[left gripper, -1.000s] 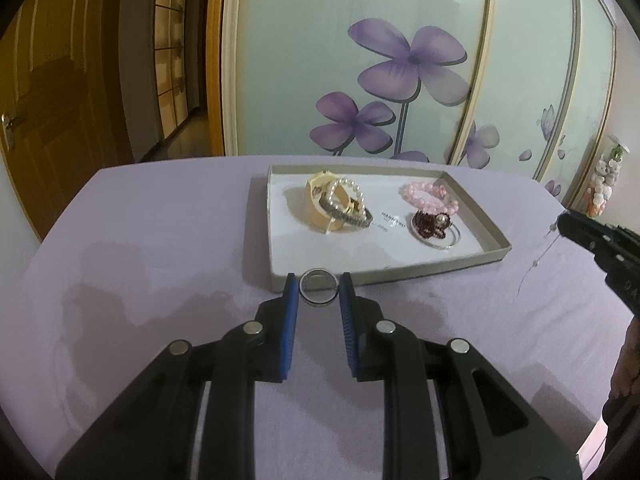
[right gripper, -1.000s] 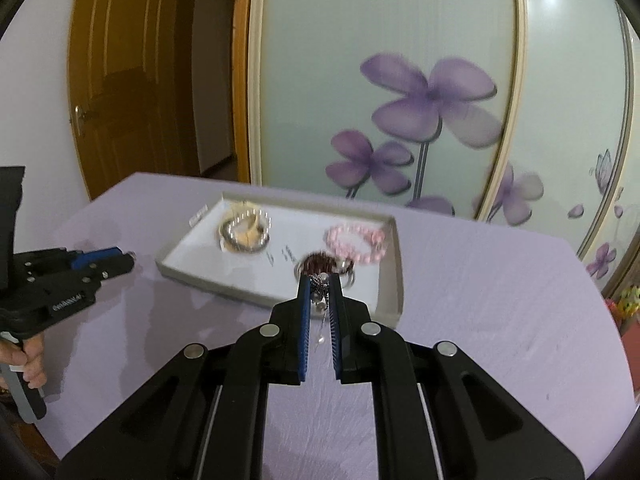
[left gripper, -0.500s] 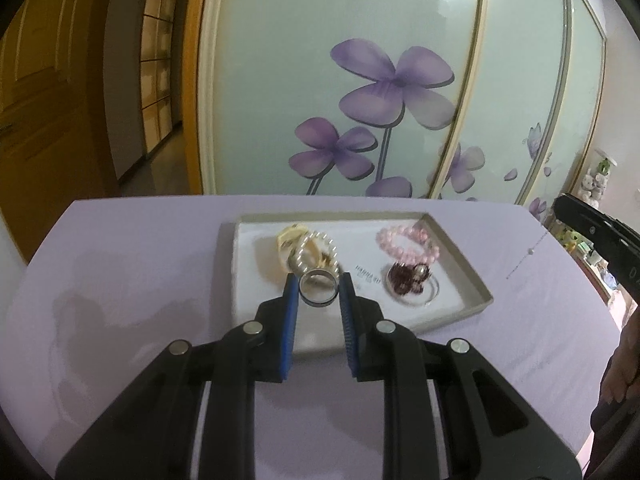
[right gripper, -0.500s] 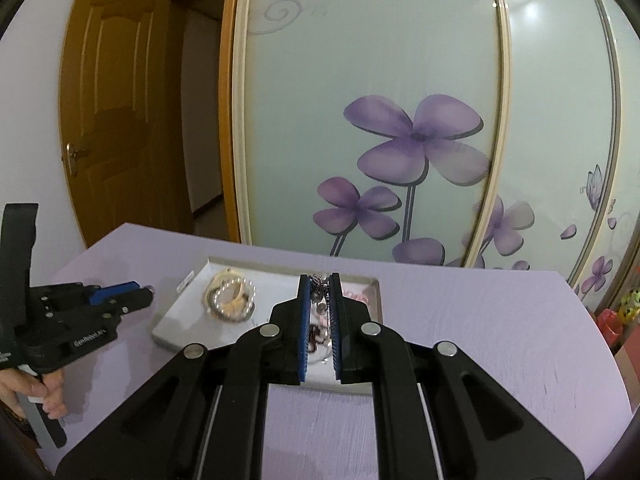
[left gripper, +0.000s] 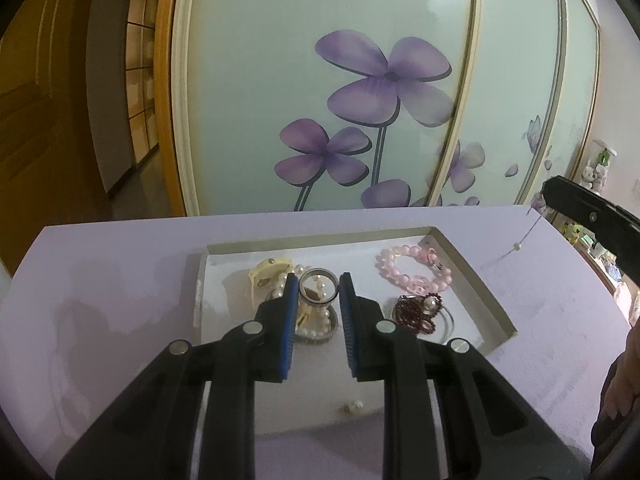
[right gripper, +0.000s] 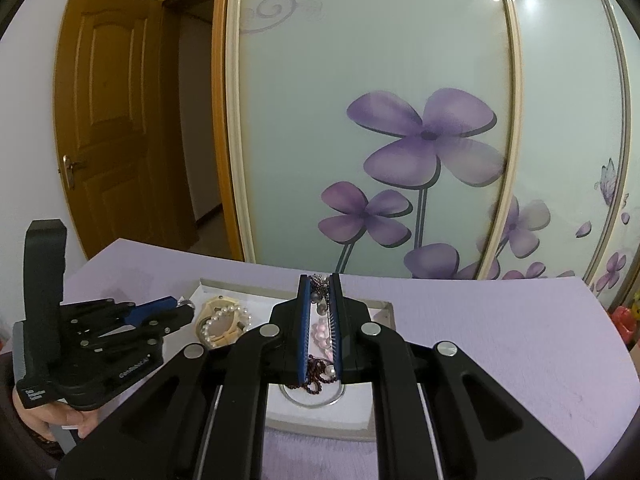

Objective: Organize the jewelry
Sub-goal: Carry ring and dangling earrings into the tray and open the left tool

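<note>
My left gripper (left gripper: 319,284) is shut on a silver ring (left gripper: 317,287) and holds it over the left half of the white tray (left gripper: 472,280). In the tray lie a cream bangle with a pearl bracelet (left gripper: 276,280), a pink bead bracelet (left gripper: 412,270) and a dark red bead bracelet (left gripper: 416,312). My right gripper (right gripper: 320,284) is shut on a thin chain necklace (right gripper: 320,294) above the tray (right gripper: 380,424); the chain with a pearl dangles in the left wrist view (left gripper: 518,246).
The tray sits on a lilac table (left gripper: 120,264). A loose pearl bead (left gripper: 356,406) lies on the table in front of the tray. A floral sliding glass door (left gripper: 380,88) stands behind. A wooden door (right gripper: 108,132) is at left.
Both grippers have risen and moved forward over the tray. The left carried the ring from the table's near side to above the pearl bracelet; the right carried the necklace over the tray's right half.
</note>
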Motion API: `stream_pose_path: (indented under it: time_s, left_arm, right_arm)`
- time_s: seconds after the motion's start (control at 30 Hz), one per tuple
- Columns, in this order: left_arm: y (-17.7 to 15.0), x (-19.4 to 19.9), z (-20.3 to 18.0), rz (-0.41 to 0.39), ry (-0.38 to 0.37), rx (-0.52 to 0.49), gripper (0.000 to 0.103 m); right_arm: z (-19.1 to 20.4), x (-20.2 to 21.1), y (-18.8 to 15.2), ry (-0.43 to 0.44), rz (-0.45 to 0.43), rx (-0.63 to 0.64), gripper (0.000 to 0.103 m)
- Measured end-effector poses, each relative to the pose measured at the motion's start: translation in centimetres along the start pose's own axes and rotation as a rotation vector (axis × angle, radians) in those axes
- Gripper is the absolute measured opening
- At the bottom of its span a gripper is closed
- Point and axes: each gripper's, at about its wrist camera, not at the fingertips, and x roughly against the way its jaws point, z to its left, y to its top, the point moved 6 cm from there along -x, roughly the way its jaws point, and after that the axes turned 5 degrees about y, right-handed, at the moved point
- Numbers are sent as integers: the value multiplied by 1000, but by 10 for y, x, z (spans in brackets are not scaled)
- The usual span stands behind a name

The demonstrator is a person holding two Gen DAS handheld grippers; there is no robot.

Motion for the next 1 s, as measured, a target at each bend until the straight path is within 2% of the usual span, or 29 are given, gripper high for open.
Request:
stream_pose_path:
  time_s: [0.23,0.53,1.0]
  left_arm:
    - [-1,-23,2,25,-4,-3,21]
    - [-2,-29,6,33,0,8,21]
    - [-1,-34,0,45,-6,-5,21]
  right_arm:
    - [-4,-19,-15,13,34,-36,9]
    - [-11,-47,-26,32,79,-78,9]
    - [-13,-56,-30,42,97,-81,9]
